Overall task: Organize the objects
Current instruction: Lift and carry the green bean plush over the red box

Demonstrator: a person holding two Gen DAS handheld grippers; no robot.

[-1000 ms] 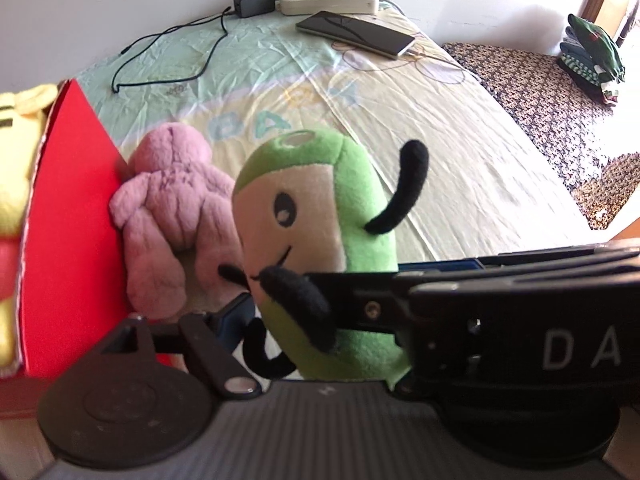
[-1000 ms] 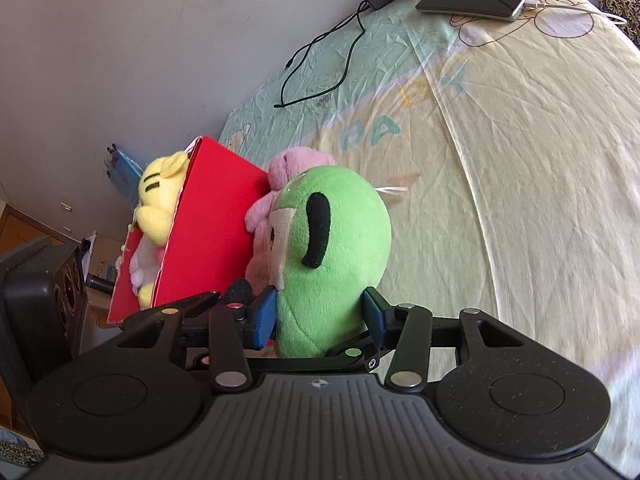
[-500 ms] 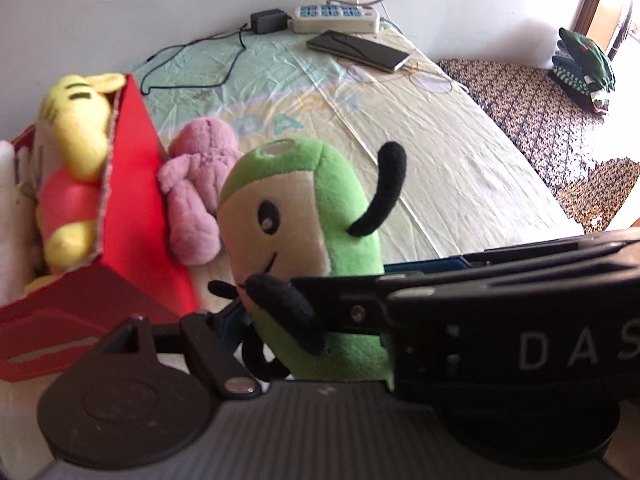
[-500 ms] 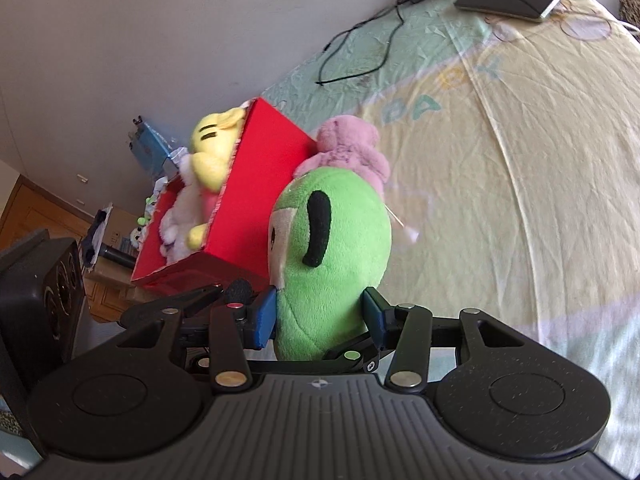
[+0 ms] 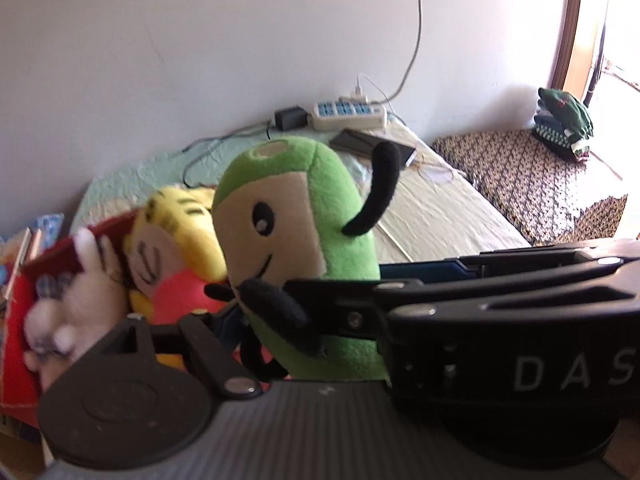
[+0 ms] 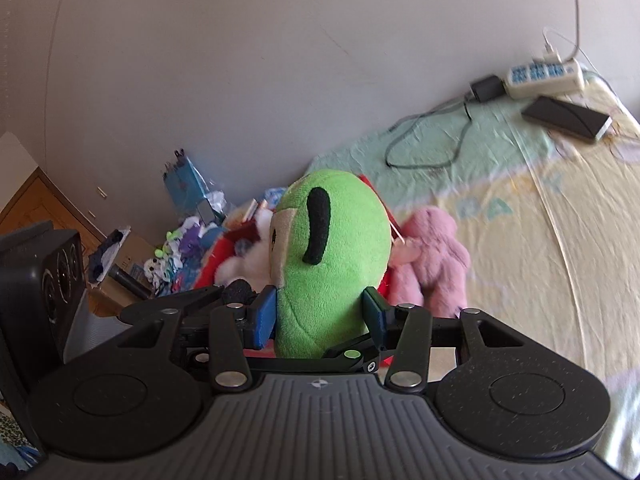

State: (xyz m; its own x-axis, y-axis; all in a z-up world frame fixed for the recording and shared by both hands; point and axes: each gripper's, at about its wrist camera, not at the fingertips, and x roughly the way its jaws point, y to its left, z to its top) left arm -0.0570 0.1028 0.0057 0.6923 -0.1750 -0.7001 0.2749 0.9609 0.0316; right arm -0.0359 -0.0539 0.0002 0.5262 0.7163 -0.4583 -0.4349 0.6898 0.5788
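Observation:
My right gripper (image 6: 320, 316) is shut on a green plush toy (image 6: 332, 256) with black arms and holds it up above the bed. The same toy (image 5: 296, 240) fills the left wrist view, with the right gripper's black body across the lower right. My left gripper (image 5: 236, 320) sits low beside the toy; its right finger is hidden, so its state is unclear. A red box (image 5: 16, 320) at the left holds a yellow plush (image 5: 176, 220) and a white plush (image 5: 80, 304). A pink plush (image 6: 432, 260) lies on the bed by the box.
A power strip (image 6: 544, 76), a charger with black cable (image 6: 432, 140) and a dark phone (image 6: 568, 118) lie at the far end of the bed by the wall. A black speaker (image 6: 44, 288) and clutter stand left. Folded clothes (image 5: 564, 120) lie on a patterned mat.
Both grippers have risen and tilted up with the green plush; the wall now fills the upper views. The red box's inside and the plush toys in it have come into view.

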